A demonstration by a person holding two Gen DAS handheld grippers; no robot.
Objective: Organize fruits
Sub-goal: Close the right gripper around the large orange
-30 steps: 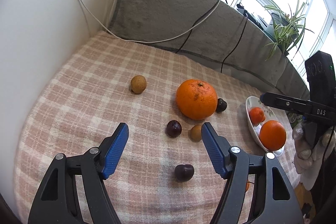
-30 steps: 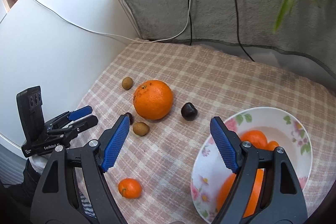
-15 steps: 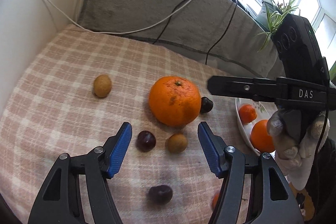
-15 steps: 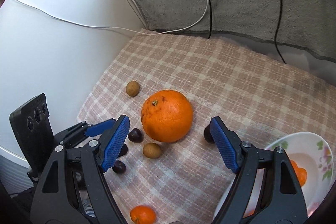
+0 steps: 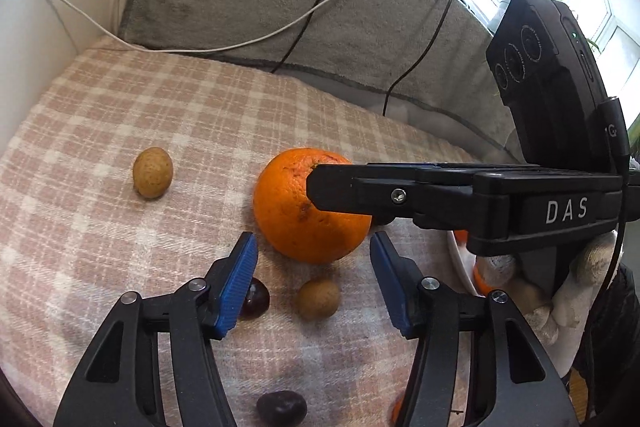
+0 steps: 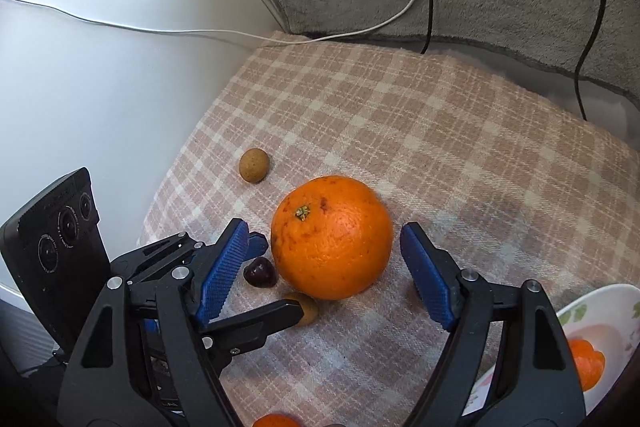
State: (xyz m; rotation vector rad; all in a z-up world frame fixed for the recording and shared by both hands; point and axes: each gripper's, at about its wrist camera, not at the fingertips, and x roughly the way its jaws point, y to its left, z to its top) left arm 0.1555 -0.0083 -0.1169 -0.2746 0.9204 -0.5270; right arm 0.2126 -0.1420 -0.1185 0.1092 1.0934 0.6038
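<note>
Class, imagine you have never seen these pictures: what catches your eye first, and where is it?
The big orange in the middle of the checked cloth stands out, framed by the open right gripper. Beside it the left gripper, jaws just closing, brackets a small brown fruit.

big orange (image 6: 332, 237) among small fruits on cloth

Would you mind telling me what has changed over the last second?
Both grippers moved in toward the big round orange: the right gripper now straddles it, open, not gripping. The left gripper has been closing around the small tan fruit, not yet touching. No fruit moved on the checked cloth.
</note>
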